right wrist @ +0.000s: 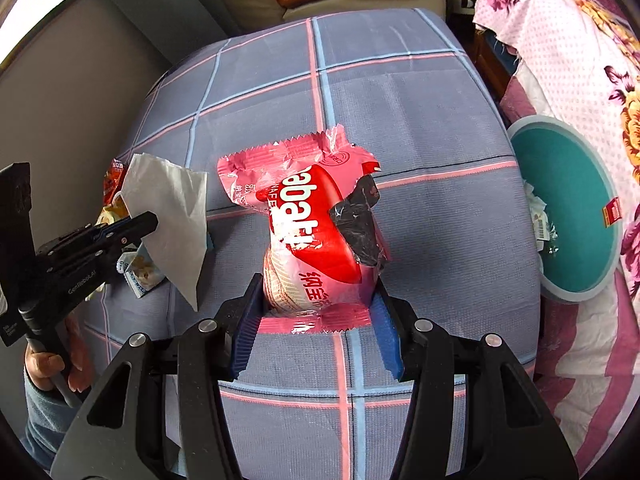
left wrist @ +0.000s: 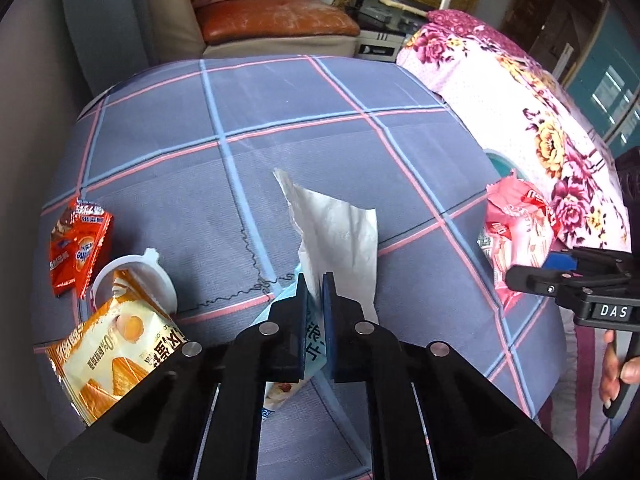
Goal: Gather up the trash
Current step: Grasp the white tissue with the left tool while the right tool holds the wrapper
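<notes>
Both loaded: right gripper (right wrist: 316,312) clamping the pink wafer wrapper (right wrist: 308,220), long axis running straight out from the jaws, nearest the teal bin (right wrist: 576,216) off the bed's right edge (left gripper (left wrist: 315,304) pinching a tissue (left wrist: 340,232)).

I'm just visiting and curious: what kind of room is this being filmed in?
Most likely a lived-in home room, perhaps a bedroom or sitting room: a plaid cloth covers the surface strewn with snack trash, a floral quilt lies alongside, and a worn orange cushion sits behind.
</notes>
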Motion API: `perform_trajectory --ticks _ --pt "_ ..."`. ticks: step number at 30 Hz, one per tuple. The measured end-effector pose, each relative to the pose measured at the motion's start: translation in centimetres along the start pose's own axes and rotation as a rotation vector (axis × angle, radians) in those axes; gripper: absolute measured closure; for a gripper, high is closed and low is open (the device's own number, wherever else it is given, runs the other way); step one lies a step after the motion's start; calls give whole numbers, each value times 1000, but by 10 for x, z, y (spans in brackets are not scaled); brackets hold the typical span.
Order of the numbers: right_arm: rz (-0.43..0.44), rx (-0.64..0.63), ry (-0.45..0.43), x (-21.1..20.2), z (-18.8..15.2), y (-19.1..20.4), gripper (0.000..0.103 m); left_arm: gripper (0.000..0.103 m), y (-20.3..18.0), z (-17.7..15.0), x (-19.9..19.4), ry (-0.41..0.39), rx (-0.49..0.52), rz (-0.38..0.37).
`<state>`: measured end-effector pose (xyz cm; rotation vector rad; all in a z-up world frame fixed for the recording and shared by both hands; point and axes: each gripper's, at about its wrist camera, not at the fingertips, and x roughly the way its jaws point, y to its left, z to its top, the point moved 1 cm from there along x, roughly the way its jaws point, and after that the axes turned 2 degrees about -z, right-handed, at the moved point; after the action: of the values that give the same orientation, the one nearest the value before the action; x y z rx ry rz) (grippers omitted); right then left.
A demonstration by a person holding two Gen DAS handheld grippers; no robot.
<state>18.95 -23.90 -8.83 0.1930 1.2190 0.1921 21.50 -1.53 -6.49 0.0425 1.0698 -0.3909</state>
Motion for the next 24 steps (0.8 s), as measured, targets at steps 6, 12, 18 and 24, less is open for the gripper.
perform_trajectory --ticks 6,12,18,24 --pt "1 19 -14 -4 2 -16 54 95 -15 12 -2 -33 32 -12" --pt "5 53 -34 -11 1 -35 54 96 -50 9 12 37 102 -164" --pt "1 80 -42 -20 -3 -56 54 92 -69 -3 22 71 120 -164" --pt "17 98 -53 -24 -5 -69 54 33 -60 -6 10 35 82 -109"
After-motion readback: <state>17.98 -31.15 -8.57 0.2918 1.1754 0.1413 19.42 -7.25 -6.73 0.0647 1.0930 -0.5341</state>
